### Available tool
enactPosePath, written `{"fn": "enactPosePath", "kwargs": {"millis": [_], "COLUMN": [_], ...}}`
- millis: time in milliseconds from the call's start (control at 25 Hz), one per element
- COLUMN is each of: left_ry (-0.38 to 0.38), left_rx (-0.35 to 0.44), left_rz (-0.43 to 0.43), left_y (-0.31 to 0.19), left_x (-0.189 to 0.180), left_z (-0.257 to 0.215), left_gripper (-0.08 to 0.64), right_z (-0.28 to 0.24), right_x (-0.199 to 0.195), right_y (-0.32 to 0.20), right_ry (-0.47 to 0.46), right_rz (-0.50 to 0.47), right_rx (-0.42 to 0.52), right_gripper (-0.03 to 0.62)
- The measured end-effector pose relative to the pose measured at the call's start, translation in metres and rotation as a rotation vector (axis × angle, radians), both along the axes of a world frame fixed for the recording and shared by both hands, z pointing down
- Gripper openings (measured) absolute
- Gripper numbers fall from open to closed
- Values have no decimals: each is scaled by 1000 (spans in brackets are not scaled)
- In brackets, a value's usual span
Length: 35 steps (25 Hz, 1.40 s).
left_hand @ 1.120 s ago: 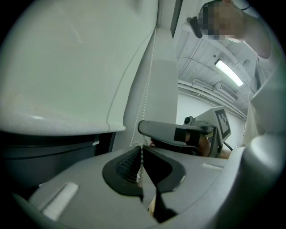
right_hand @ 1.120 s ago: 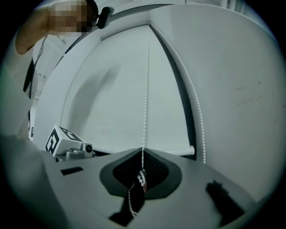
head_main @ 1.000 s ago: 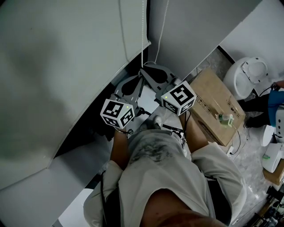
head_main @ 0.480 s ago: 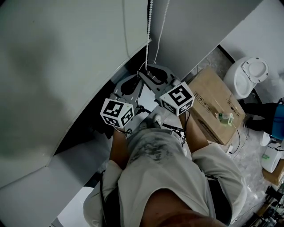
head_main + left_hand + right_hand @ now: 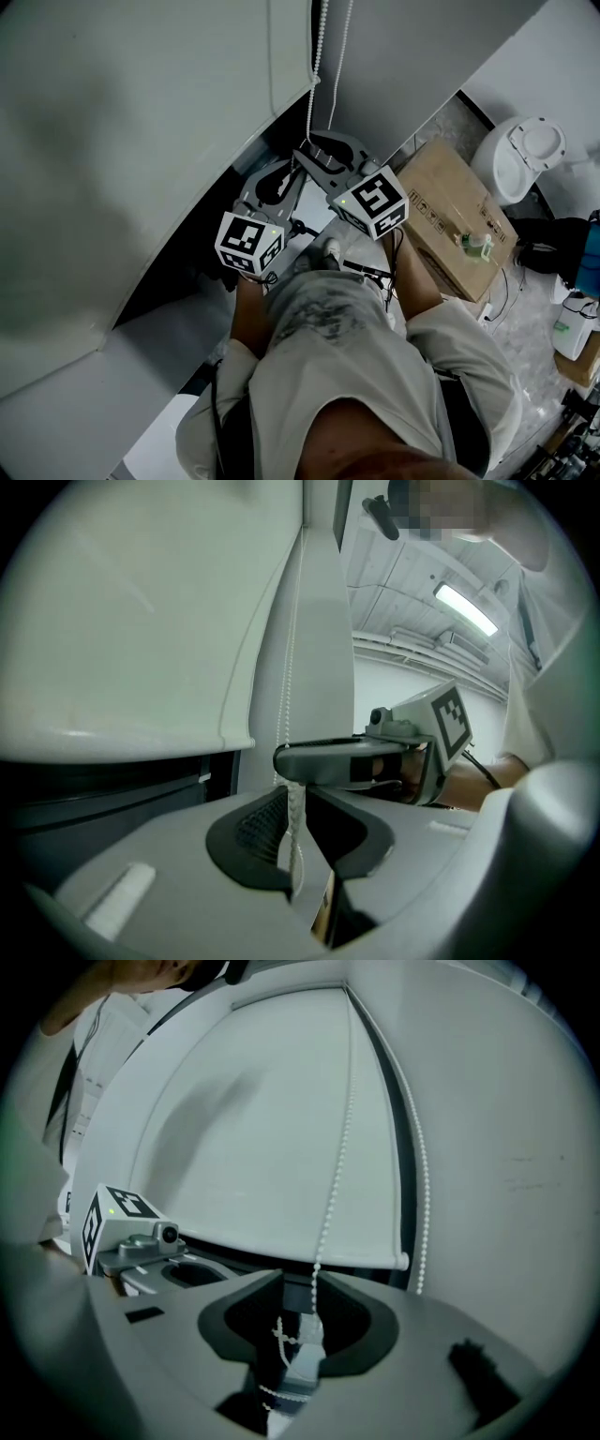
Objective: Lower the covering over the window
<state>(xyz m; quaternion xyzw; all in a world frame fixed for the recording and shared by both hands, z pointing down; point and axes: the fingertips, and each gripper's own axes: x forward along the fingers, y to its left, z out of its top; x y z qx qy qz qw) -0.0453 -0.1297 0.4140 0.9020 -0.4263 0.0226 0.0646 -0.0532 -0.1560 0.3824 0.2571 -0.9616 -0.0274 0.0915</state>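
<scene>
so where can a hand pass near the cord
Free: the bare wall between the bead chain and the cardboard box. Crowded: under the blind, where the left gripper and right gripper, jaws opening, straddle the chain.

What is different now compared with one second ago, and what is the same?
Both tools are letting go of the white bead chain: the jaws of the left tool and the right tool are opening, with the chain loose between them. In the head view the chain has shifted slightly right. The white roller blind and both tools remain about where they were.
</scene>
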Motion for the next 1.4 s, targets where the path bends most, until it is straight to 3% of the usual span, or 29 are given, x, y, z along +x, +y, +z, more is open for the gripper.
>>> {"fn": "enactPosePath", "kwargs": {"millis": [160,560,720,1000,1200,1400], "left_ry": [47,60,97,176,203,190], "left_rx": [30,40,30,84,115,120], "left_rz": [15,18,16,-10,-33,-52], "left_y": [9,22,39,68,84,91], "left_x": [-8,-28,-41,-60,-57,-37], "left_z": [-13,-20,-14,-50,-82,-95], "left_gripper": [77,95,97,32,11,11], "right_z": [8,13,11,-35,-69,-76], "right_x": [0,0,-1,5,20,35], "right_y": [1,14,32,76,98,109], "right_ry": [48,5,-62,-198,-265,-286], "right_rz": [3,65,85,84,72,40], "right_rx": [-19,-53,-55,-9,22,10], "right_gripper": [117,117,117,89,18,17]}}
